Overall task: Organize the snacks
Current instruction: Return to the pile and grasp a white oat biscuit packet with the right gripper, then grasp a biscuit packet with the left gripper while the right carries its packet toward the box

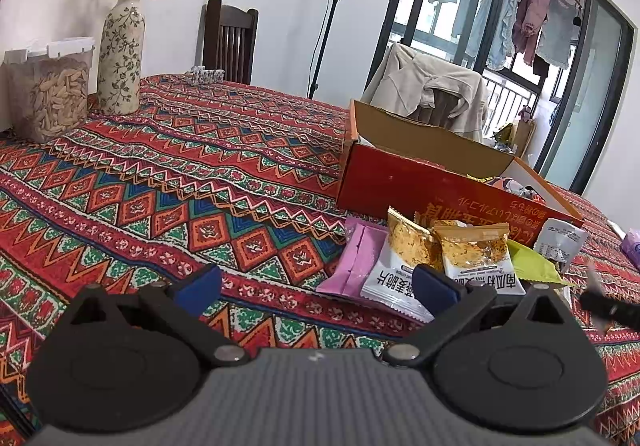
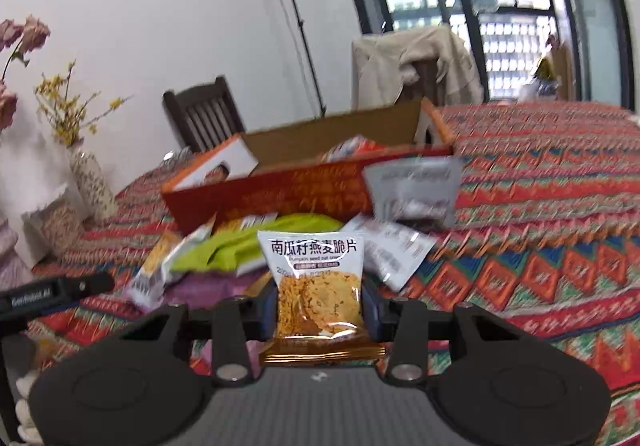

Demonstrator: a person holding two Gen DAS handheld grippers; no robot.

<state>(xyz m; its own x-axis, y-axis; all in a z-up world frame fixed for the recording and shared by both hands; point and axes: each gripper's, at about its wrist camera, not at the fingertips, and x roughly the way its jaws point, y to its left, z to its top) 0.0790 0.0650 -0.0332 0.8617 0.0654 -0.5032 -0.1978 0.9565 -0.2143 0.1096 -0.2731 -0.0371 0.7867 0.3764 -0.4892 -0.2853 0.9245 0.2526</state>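
Oat-crisp packet [image 2: 318,286] sits clamped in right gripper [image 2: 320,312] above bench [image 2: 540,246]; left gripper [image 1: 318,288] released, empty.

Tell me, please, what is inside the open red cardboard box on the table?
In the red box, the tops of a few snack packets show above its front wall. That wall hides everything lower, so the box floor and any further contents cannot be seen.

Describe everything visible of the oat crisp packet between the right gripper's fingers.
The oat crisp packet is a small glossy plastic pouch: white top with black Chinese lettering, clear window showing golden seeded crisps, amber crimped bottom seam. It stands upright, sealed, between the right gripper, whose blue pads press both side edges. Behind it lie other snack packets and the red box.
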